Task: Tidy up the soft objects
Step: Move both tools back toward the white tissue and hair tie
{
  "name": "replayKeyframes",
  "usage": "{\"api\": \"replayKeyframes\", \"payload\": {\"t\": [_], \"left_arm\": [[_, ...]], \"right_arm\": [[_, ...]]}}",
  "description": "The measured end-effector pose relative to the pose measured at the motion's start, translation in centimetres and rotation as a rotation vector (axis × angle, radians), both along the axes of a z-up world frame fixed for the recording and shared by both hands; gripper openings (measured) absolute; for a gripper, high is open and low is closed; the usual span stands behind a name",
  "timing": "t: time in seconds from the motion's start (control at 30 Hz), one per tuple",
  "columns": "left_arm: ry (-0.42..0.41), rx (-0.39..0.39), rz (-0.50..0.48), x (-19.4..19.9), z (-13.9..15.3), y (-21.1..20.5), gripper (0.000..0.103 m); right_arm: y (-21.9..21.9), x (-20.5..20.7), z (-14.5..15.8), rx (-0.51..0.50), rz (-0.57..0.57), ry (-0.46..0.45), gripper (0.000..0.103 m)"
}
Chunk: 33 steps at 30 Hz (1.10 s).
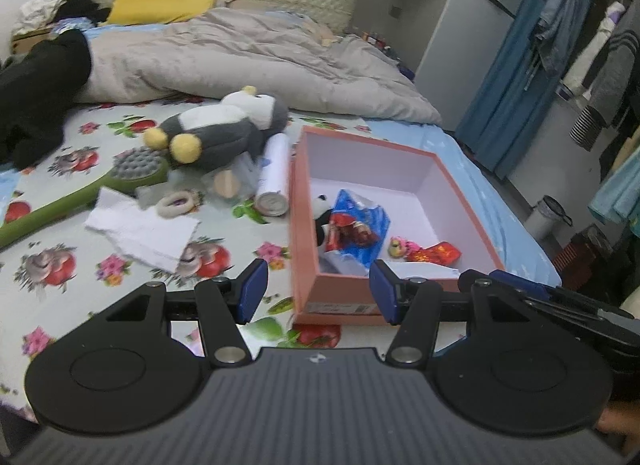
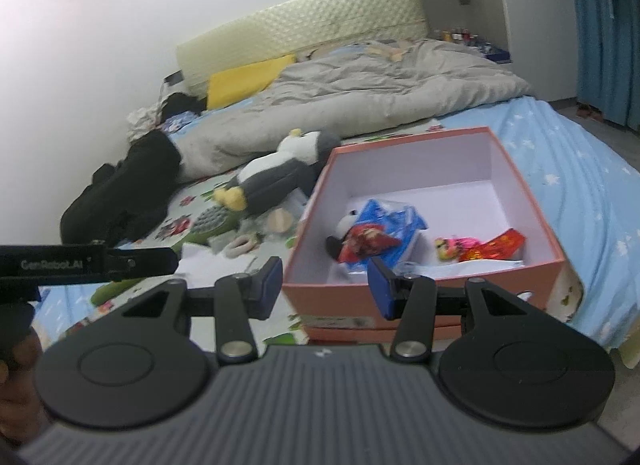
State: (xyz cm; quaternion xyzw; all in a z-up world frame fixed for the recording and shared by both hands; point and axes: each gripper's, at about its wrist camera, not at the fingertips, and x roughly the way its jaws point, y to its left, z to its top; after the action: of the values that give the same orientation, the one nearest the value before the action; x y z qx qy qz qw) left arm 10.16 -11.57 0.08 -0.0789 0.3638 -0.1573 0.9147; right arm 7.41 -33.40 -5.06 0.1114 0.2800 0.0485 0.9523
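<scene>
Box mouth: my pink box stands open on top, so I can come in from above.
Box floor: the far half is bare; the near half holds a small panda, a blue packet and red wrappers.
Box walls: the near wall rises right ahead of my left gripper and my right gripper, both empty with jaws apart.
Left of box: a spray can lies just beside the wall, the penguin plush behind it.
Sheet: a white cloth and green brush clutter it; the near strip is bare.

Even, dim indoor light; soft shadows; slight motion blur throughout; strong fisheye bending, dark vignette at corners.
</scene>
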Motion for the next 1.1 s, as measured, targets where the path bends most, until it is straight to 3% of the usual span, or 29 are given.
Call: {"api": "replayKeyframes", "payload": {"t": [0.6, 0.87, 1.1], "left_arm": [[0.010, 0.006, 0.207, -4.7, -1.7, 10.4, 0.062], [0.052, -0.028, 0.293, -3.0, -3.3, 14.1, 0.062], [0.078, -0.009, 0.284, 0.4, -4.4, 15.6, 0.062]], "right_arm": [[9.1, 0.1, -1.4, -0.010, 0.212, 0.027, 0.050], [11.2, 2.5, -2.2, -0.016, 0.234, 0.066, 0.050], [12.7, 5.9, -2.9, -0.009, 0.230, 0.095, 0.050]]}}
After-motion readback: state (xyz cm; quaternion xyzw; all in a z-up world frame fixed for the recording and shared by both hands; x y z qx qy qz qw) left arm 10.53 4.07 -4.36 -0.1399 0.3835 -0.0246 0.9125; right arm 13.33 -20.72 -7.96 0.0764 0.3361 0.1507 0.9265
